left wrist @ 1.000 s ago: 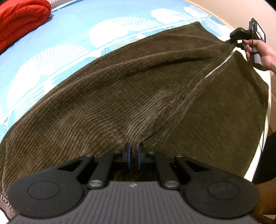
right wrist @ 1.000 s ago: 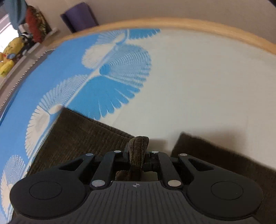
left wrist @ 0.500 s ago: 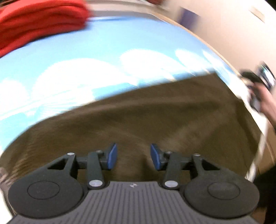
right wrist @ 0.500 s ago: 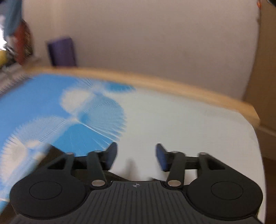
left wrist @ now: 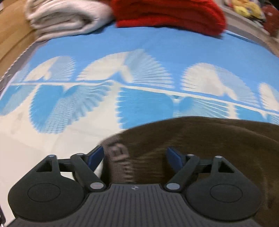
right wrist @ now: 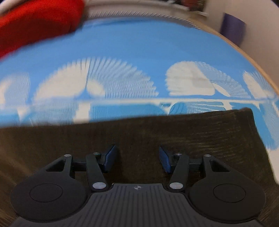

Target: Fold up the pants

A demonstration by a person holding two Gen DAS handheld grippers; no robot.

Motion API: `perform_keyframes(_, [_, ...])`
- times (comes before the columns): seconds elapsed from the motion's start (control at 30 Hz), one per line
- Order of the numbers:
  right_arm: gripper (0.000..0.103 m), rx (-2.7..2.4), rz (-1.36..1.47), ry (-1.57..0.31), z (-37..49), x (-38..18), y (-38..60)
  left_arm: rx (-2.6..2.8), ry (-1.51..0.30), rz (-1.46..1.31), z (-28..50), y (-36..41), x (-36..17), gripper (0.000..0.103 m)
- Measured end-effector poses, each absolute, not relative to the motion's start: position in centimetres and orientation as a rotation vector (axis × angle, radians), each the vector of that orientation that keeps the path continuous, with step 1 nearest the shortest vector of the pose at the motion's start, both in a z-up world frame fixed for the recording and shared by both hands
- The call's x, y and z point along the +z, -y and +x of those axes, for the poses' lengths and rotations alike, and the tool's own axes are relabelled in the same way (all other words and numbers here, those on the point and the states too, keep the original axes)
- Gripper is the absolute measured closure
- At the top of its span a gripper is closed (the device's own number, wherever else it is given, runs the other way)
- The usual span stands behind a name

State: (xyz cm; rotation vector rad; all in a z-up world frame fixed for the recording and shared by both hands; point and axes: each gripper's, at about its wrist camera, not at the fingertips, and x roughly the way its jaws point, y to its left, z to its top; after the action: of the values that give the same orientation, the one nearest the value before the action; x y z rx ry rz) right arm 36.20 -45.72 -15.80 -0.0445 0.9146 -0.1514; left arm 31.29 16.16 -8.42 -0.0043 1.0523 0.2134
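a: what sits nearest in each view?

b: the left gripper [left wrist: 135, 154], jaws spread wide and grasping nothing; they have just been opening. between its blue pads lies the brown corduroy pants [left wrist: 200, 143], a pale blurred patch that may be the waistband or a label showing there. the right gripper [right wrist: 137, 158] is released too, jaws about half apart after a slight closing, hovering over flat brown cloth with nothing pinched.

a: where are the pants?

b: spread on the bed [left wrist: 143, 52], along its near edge, on a blue sheet printed with white fans. in the right wrist view the cloth ends in a straight far edge with a square corner toward the bed's right side.

a: how far along is the folding?

b: i judge one fold is laid, one leg over the other, since the cloth lies as a single tidy panel and both claws have let go. folding it across its length looks still to do. the frames are blurred, so layers cannot be counted.

a: what does one view show that the other lacks?

b: the left view alone shows the rounded end of the pants, and at the bed's far edge a cream folded blanket [left wrist: 68, 15] beside a red blanket [left wrist: 167, 14]. the right view alone shows the wooden bed frame [right wrist: 244, 52] at the far right corner.
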Motion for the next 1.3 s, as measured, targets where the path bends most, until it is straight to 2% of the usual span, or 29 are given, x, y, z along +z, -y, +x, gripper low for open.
perform_keyframes(0.07, [0.051, -0.142, -0.110, -0.898, 36.1, -16.2, 45.3, 0.254, -1.074, -0.022, 31.6, -17.4, -9.0, 0.016])
perform_keyframes(0.1, [0.063, -0.131, -0.130, -0.888, 36.3, -16.3, 45.2, 0.266, -1.090, -0.032, 31.8, -17.8, -9.5, 0.016])
perform_keyframes(0.17, [0.075, -0.133, -0.137, -0.870, 36.8, -16.5, 45.3, 0.286, -1.109, -0.047, 31.9, -18.3, -10.0, 0.016])
perform_keyframes(0.37, [0.089, -0.210, -0.257, -0.816, 38.2, -17.2, 45.4, 0.321, -1.142, -0.098, 32.1, -20.0, -13.0, 0.017])
perform_keyframes(0.4, [0.090, -0.222, -0.260, -0.813, 38.6, -17.4, 45.5, 0.302, -1.138, -0.114, 32.1, -20.2, -13.2, 0.025])
perform_keyframes(0.43, [0.090, -0.235, -0.272, -0.811, 39.0, -17.5, 45.5, 0.276, -1.134, -0.127, 32.2, -20.2, -13.3, 0.048])
perform_keyframes(0.47, [0.091, -0.245, -0.281, -0.808, 39.2, -17.6, 45.4, 0.229, -1.131, -0.158, 32.3, -20.1, -13.2, 0.057])
perform_keyframes(0.53, [0.091, -0.268, -0.316, -0.797, 39.7, -17.9, 45.2, 0.237, -1.121, -0.130, 32.5, -19.5, -12.8, 0.062])
perform_keyframes(0.7, [0.090, -0.302, -0.384, -0.760, 40.2, -18.5, 44.8, 0.227, -1.085, -0.070, 32.6, -18.6, -11.8, 0.064])
perform_keyframes(0.87, [0.084, -0.322, -0.328, -0.780, 40.5, -17.4, 45.4, 0.214, -1.123, -0.060, 32.4, -18.7, -10.9, 0.059])
perform_keyframes(0.97, [0.082, -0.350, -0.213, -0.768, 39.1, -14.0, 46.1, 0.237, -1.072, 0.004, 31.8, -18.4, -8.9, 0.048])
perform_keyframes(1.03, [0.074, -0.331, -0.188, -0.676, 36.7, -10.0, 45.7, 0.170, -1.025, -0.030, 31.1, -17.9, -7.0, 0.041])
perform_keyframes(1.1, [0.056, -0.311, -0.165, -0.590, 34.1, -6.2, 44.9, 0.092, -0.992, -0.053, 30.1, -17.1, -5.4, 0.041])
perform_keyframes(1.2, [0.041, -0.264, -0.057, -0.462, 28.8, -0.6, 43.7, 0.025, -0.942, -0.016, 28.2, -15.4, -3.4, 0.041])
perform_keyframes(1.3, [0.035, -0.195, 0.036, -0.397, 22.7, 2.9, 42.7, -0.025, -0.885, 0.017, 25.7, -13.7, -1.6, 0.041])
